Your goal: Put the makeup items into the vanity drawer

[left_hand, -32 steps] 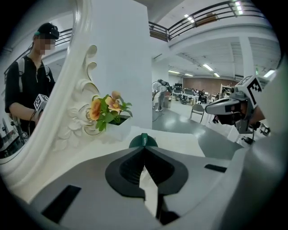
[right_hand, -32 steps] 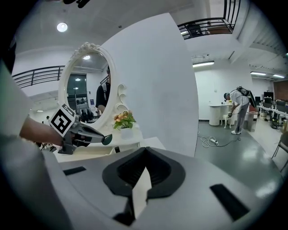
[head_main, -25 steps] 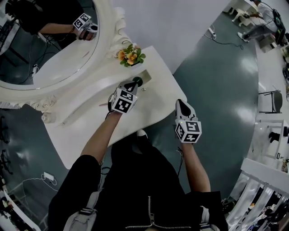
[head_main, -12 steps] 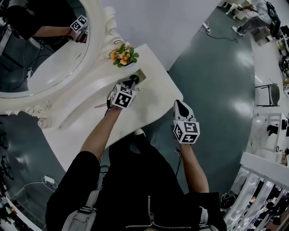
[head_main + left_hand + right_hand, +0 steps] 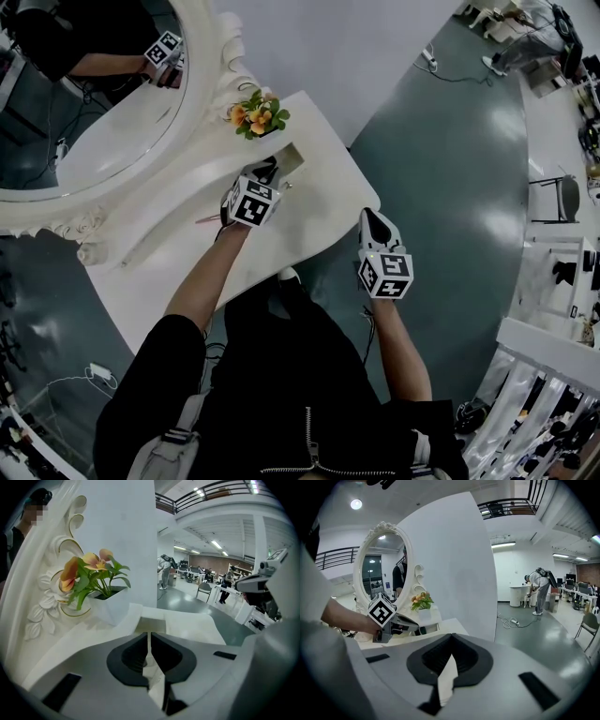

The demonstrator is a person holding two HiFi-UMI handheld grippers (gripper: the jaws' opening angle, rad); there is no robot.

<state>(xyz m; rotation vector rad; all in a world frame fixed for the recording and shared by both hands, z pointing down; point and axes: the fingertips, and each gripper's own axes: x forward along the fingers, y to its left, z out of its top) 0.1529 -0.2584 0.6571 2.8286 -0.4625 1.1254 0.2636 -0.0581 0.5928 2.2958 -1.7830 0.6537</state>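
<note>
Two grippers, jaws together, both empty. Left gripper (image 5: 266,172) sits over the vanity top (image 5: 323,202), tips at the edge of the open drawer (image 5: 292,155) near the flowers (image 5: 255,114). Right gripper (image 5: 373,219) hangs beyond the vanity's front edge. One thin pink stick (image 5: 208,218) lies on the top, left of the left gripper.

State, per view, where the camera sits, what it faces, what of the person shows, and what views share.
Head view: on the head, facing steeply down at the vanity top; arms, torso, left gripper, right gripper show.
Left gripper view: on the left gripper, facing the flowers; person only reflected in the mirror.
Right gripper view: on the right gripper, facing the mirror; left forearm shows.
Shared: the flowers.
</note>
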